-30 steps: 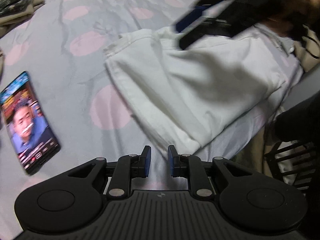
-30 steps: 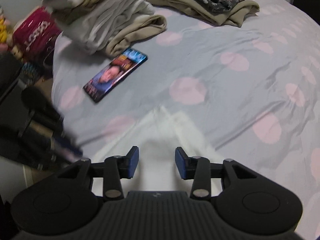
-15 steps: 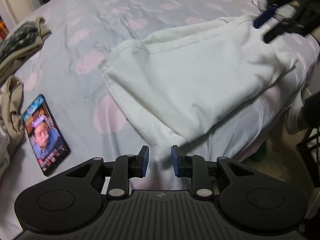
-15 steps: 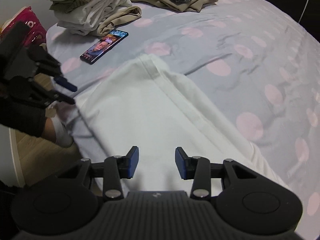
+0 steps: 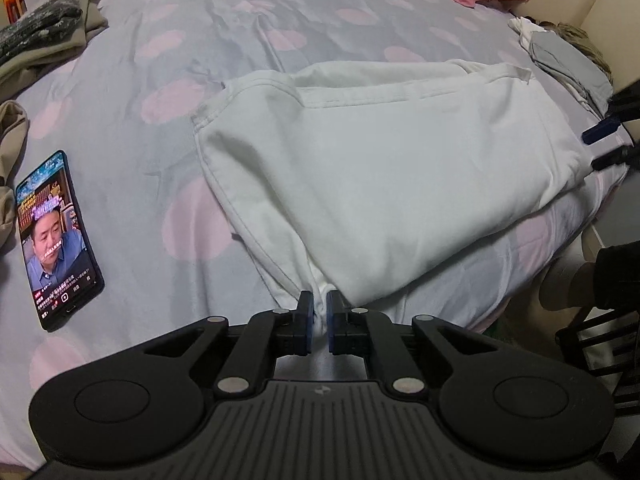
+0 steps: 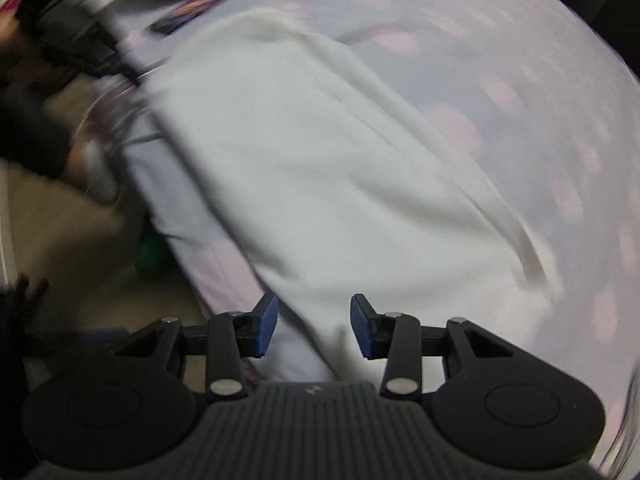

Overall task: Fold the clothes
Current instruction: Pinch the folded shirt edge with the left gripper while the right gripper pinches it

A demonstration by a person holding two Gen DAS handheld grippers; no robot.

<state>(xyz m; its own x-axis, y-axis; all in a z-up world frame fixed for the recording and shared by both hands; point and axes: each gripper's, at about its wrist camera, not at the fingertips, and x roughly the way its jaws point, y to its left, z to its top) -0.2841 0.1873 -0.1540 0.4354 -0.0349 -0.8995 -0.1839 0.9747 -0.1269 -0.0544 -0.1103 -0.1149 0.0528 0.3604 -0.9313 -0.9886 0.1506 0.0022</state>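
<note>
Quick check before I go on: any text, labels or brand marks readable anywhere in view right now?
Phone screen on the bedspread: lines of caption and button text, too small to read.
White garment: no label or print visible.
Gripper bodies: a small embossed mark, not legible.
Right wrist view: motion-blurred, nothing readable.

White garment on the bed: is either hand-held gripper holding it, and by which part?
The left hand-held gripper pinches the white garment at its near corner edge. The right hand-held gripper is open, holding nothing.
</note>
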